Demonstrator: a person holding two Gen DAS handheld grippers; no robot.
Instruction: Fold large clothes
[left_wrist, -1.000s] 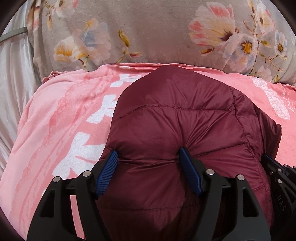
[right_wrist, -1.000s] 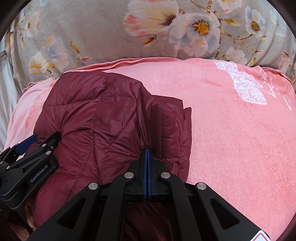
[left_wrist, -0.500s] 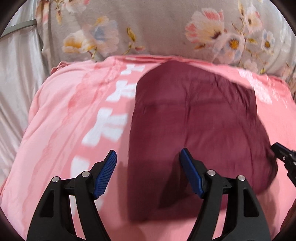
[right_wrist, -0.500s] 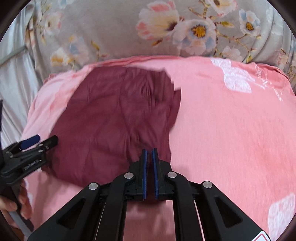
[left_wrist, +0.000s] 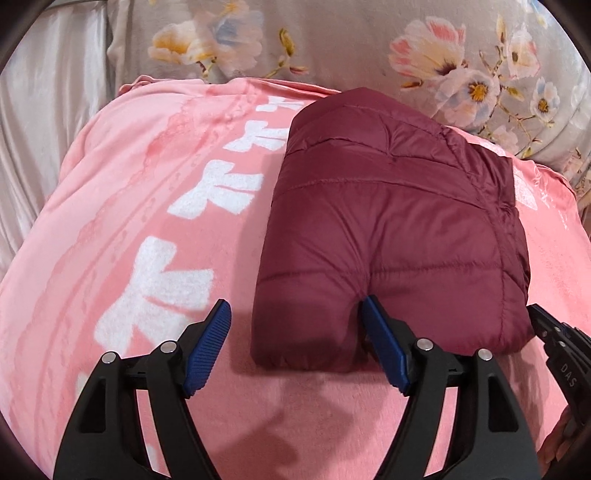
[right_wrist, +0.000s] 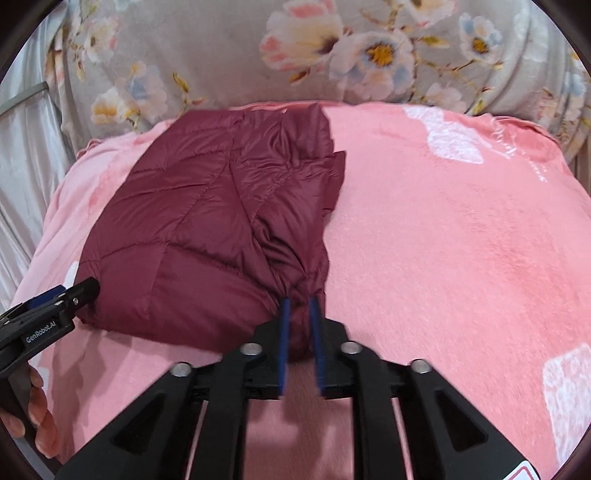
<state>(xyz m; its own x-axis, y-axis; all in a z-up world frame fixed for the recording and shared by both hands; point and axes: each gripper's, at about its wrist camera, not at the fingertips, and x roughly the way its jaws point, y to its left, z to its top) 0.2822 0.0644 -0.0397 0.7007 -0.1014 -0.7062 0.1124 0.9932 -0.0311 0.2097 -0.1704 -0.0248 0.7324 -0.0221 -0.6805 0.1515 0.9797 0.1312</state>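
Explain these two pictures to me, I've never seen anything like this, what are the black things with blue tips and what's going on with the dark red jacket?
The black things are two hand-held grippers; a person carries one in each hand, and each has a camera looking forward along its blue-padded jaws. One picture comes from the left gripper, the other from the right gripper.

On the surface lies a pink blanket with white print, and behind it a grey floral cushion. On the blanket sits a dark red puffer jacket, folded into a compact bundle.

The left gripper's jaws are wide and opening a little more; its right pad touches the jacket's near edge, its left pad is clear of it, so nothing is pinched. The right gripper's jaws are opening, with a bit of the jacket's near edge between them. Part of the person's hand shows at the lower left of the right view.
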